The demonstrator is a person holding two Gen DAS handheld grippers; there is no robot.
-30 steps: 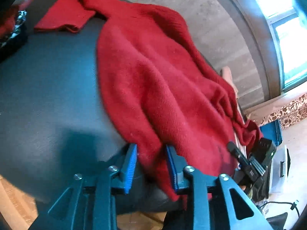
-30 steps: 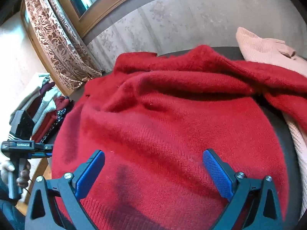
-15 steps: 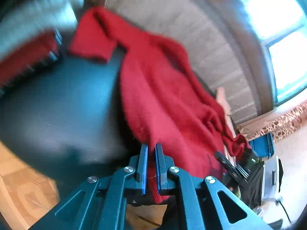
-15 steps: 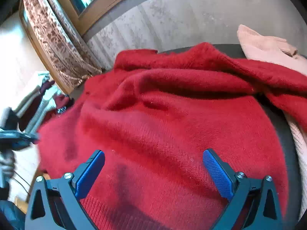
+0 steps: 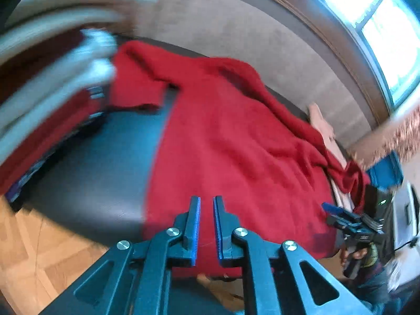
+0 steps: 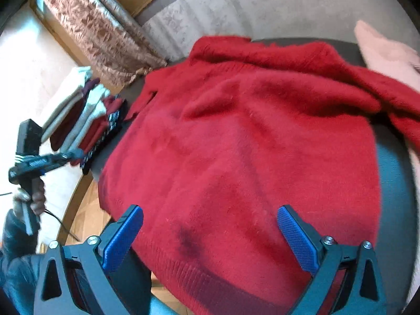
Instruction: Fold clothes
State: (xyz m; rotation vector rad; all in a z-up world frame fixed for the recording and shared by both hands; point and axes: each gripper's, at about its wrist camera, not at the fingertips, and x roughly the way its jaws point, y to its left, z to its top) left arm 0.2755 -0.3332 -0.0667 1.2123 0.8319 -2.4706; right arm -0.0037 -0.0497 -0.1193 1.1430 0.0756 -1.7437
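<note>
A red fuzzy sweater (image 5: 231, 141) lies spread on a dark round table (image 5: 99, 157); it also fills the right wrist view (image 6: 249, 136). My left gripper (image 5: 206, 210) is nearly shut, its jaws a narrow gap apart over the sweater's hem at the near edge; I cannot see cloth pinched between them. My right gripper (image 6: 210, 225) is wide open above the hem on the other side, holding nothing. Each gripper shows in the other's view: the right one (image 5: 349, 223), the left one (image 6: 39, 162).
A stack of folded clothes (image 6: 86, 115) stands at the table's edge, blurred in the left wrist view (image 5: 52, 84). A pale pink garment (image 6: 386, 50) lies at the far side. A grey wall, patterned curtain (image 6: 99, 31) and wooden floor (image 5: 31, 257) surround the table.
My left gripper shut on the sweater's hem, then swung and pulled back; its jaws now stand slightly apart. The sweater lies flatter and more spread. The right gripper stayed open and shifted a little.
</note>
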